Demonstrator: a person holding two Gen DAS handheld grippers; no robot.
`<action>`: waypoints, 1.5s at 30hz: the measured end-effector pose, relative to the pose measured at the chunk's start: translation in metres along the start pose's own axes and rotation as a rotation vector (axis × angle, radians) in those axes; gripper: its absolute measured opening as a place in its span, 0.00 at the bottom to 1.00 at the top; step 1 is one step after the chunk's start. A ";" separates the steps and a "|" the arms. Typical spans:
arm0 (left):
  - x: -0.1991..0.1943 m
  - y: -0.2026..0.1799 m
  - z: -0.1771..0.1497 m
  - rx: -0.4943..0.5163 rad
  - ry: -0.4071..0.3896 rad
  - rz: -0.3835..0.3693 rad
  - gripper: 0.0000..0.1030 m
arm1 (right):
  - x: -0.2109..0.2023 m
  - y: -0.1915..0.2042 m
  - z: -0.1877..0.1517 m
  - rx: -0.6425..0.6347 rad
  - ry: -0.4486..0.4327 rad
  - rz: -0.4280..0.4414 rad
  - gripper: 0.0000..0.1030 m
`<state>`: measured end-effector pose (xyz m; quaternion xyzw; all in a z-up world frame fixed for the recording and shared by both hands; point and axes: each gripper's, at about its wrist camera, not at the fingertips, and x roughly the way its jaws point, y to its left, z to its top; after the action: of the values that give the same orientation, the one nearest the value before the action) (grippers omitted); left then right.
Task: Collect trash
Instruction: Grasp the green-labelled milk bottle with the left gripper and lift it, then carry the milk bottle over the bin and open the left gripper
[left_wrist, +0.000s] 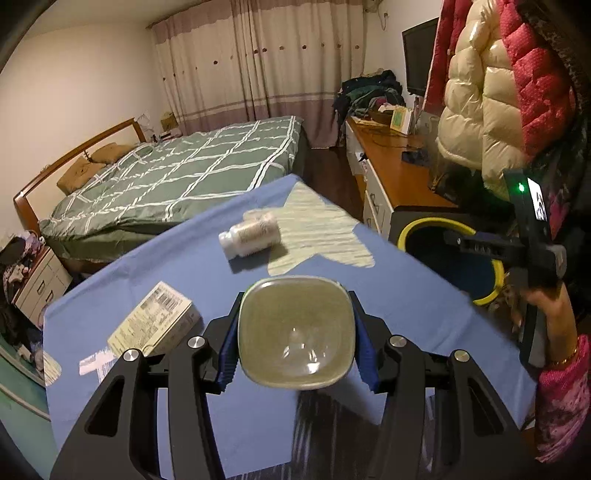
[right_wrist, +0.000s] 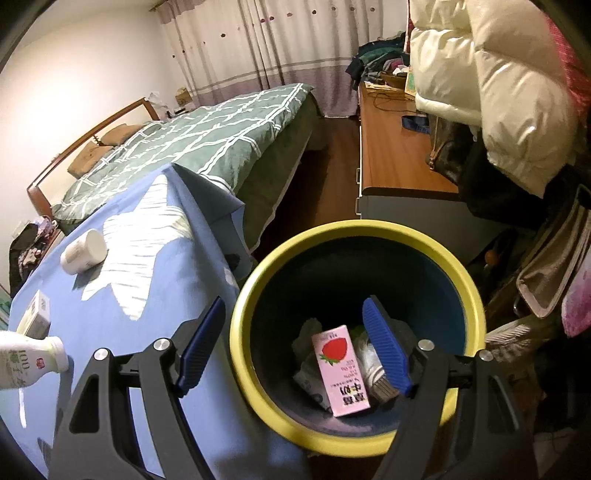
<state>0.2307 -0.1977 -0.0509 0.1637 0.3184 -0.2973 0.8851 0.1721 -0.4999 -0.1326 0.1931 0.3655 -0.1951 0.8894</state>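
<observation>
The left claw (left_wrist: 295, 339) pinches a milk bottle (left_wrist: 295, 332) by its base above the blue-clothed desk (left_wrist: 388, 295), where a white jar (left_wrist: 251, 236) and small carton (left_wrist: 155, 325) lie. The right claw (right_wrist: 291, 347) hangs spread over the yellow-rimmed bin (right_wrist: 369, 229) holding a strawberry milk carton (right_wrist: 340, 369)

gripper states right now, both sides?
Left gripper: shut on the plastic bottle, seen bottom-on between the pads.
Right gripper: open, nothing between the fingers, over the trash bin.
</observation>
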 end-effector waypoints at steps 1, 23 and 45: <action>-0.001 -0.004 0.004 0.002 -0.003 -0.005 0.50 | -0.003 -0.002 -0.001 0.000 -0.004 0.003 0.70; 0.013 -0.077 0.054 0.054 -0.054 -0.055 0.50 | -0.071 -0.071 -0.008 0.009 -0.107 0.006 0.70; 0.120 -0.188 0.106 0.022 -0.022 -0.226 0.78 | -0.062 -0.097 -0.007 0.037 -0.070 -0.062 0.71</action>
<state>0.2361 -0.4438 -0.0705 0.1332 0.3218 -0.4005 0.8475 0.0795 -0.5662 -0.1115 0.1912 0.3364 -0.2359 0.8914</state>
